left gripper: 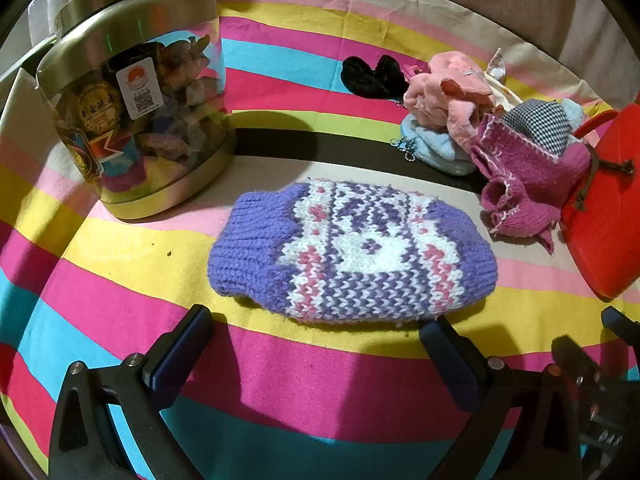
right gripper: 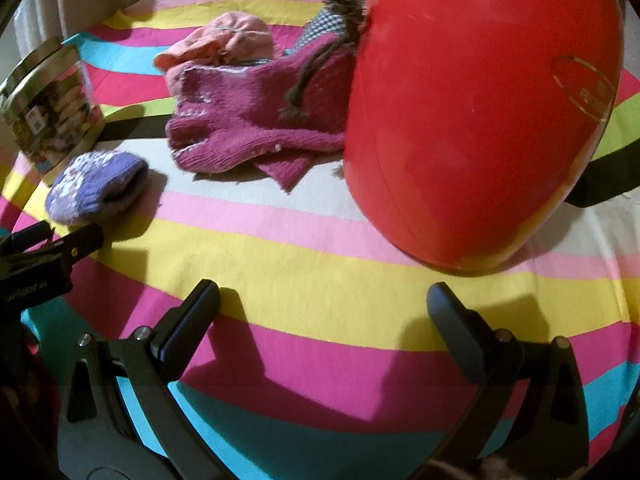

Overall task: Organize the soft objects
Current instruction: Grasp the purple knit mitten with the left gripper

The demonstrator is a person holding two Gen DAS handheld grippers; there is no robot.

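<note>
The left hand-held gripper hovered just short of the purple, white and pink knitted woollen piece, its jaws wide apart and empty. The right hand-held gripper stood equally spread over the striped cloth-covered surface, holding nothing, near the red rounded plastic container. A heap of soft things lay beyond: a magenta knitted garment and a pink fleece piece. The step in hand looked like the first pick-up. Next, the left jaws probably needed to lower around the near edge of the purple knit and close before carrying it towards the red container
</note>
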